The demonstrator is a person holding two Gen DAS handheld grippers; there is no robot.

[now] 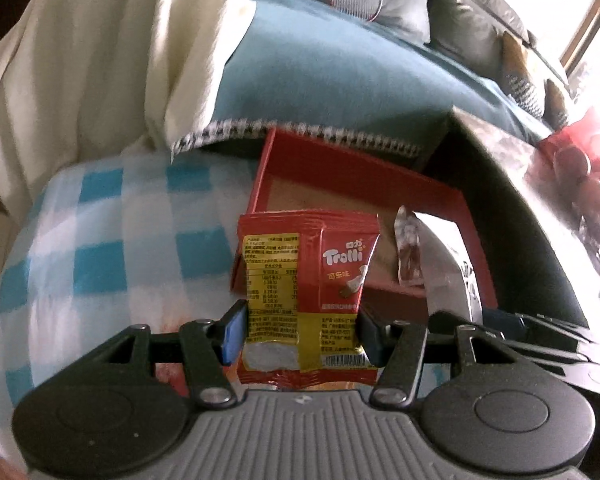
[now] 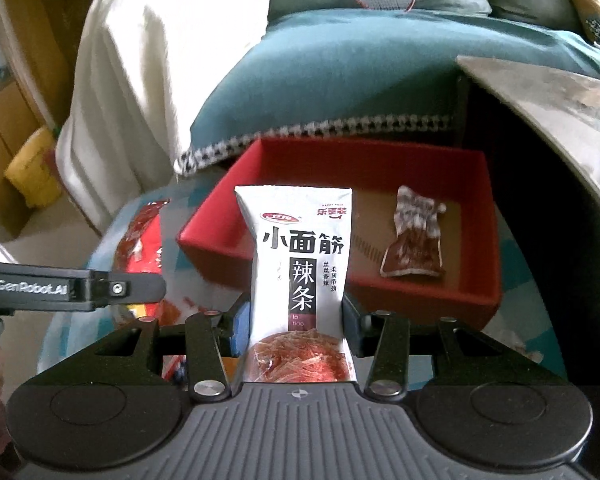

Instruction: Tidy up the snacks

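We have a snack in each hand: our left gripper (image 1: 300,330) is clamped on a small red and yellow Trolli gummy packet (image 1: 306,292), and our right gripper (image 2: 296,324) is clamped on a white glossy spicy-strip packet with black Chinese lettering (image 2: 298,264), both packets standing upright between the fingers in front of the shallow red cardboard tray (image 2: 476,284). One crumpled brown and white wrapped snack (image 2: 414,240) already lies on the tray's floor, toward its right side. To finish this step well, we judge we should carry each packet forward over the near wall, lower it onto bare floor left of that snack, and only then let go, one hand at a time so the two grippers do not crowd each other. The tray sits on a blue and white checked cloth (image 1: 100,248); behind it are a teal cushion with houndstooth trim (image 2: 340,72) and a cream throw (image 2: 140,60).
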